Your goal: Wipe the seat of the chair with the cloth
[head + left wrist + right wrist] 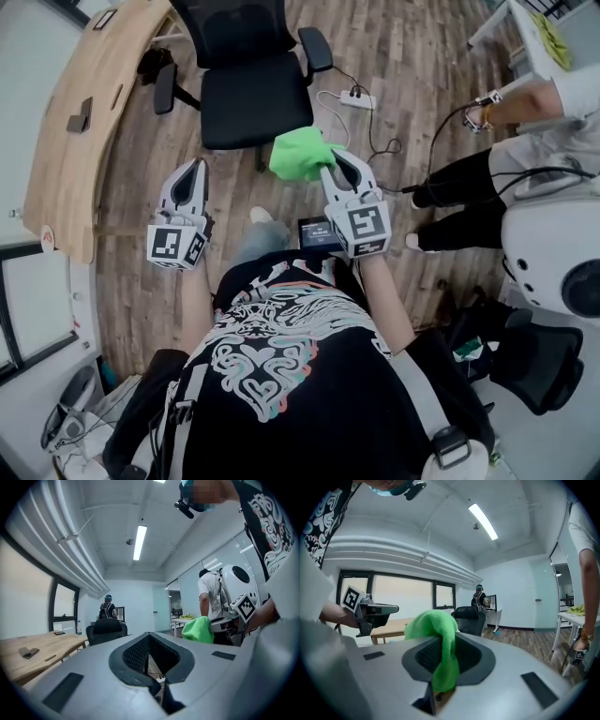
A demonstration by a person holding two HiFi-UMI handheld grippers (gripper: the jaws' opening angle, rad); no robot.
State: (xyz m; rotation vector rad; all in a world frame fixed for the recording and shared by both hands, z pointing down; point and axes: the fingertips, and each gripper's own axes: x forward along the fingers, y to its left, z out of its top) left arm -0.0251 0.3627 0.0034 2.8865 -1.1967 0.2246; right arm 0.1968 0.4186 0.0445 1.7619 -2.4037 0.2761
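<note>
Head view: both arms reach forward, right hand-held gripper (330, 169) clamping cloth (298, 156), left hand-held gripper (196, 167) closed

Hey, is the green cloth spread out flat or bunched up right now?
Bunched up: the cloth hangs in a crumpled wad, clamped between the jaws of the right gripper.

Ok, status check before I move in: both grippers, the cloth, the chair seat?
right gripper: shut on the green cloth.
left gripper: shut, empty.
green cloth: bunched, hanging from the jaws, clear of the chair.
chair seat: bare, nothing on it.
</note>
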